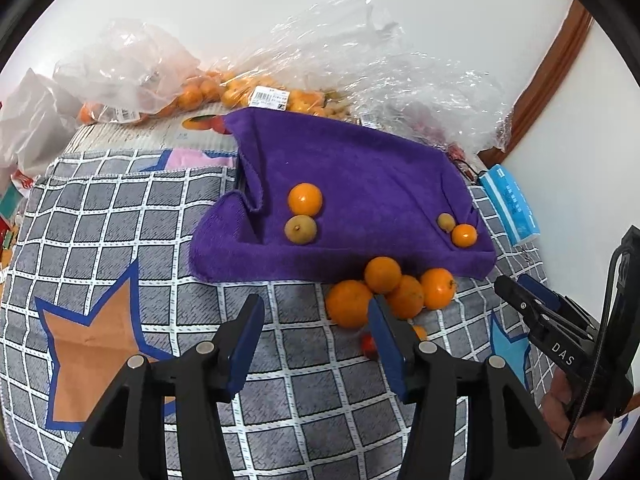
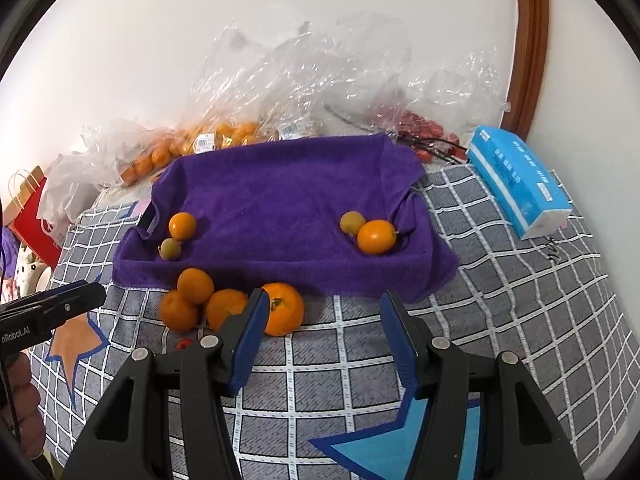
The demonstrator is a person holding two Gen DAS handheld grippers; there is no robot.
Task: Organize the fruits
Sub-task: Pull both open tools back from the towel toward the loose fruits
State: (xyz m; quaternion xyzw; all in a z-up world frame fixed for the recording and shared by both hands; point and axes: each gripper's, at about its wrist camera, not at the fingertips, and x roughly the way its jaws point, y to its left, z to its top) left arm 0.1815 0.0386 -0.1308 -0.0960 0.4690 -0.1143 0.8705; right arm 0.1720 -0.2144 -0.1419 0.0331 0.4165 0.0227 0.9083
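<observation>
Left wrist: right tool marked "DAS" (spread unclear); left tool wide, empty.

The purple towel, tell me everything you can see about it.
The purple towel is a plush, terry-looking cloth draped over something box-like, so its edges rise and its middle sags like a shallow tray. It lies on the grey checked cover, with clear plastic bags behind it. Two pairs of fruit rest on it: an orange kumquat beside a greenish one, and another orange one touching a yellowish one. Loose oranges touch its front edge.
</observation>
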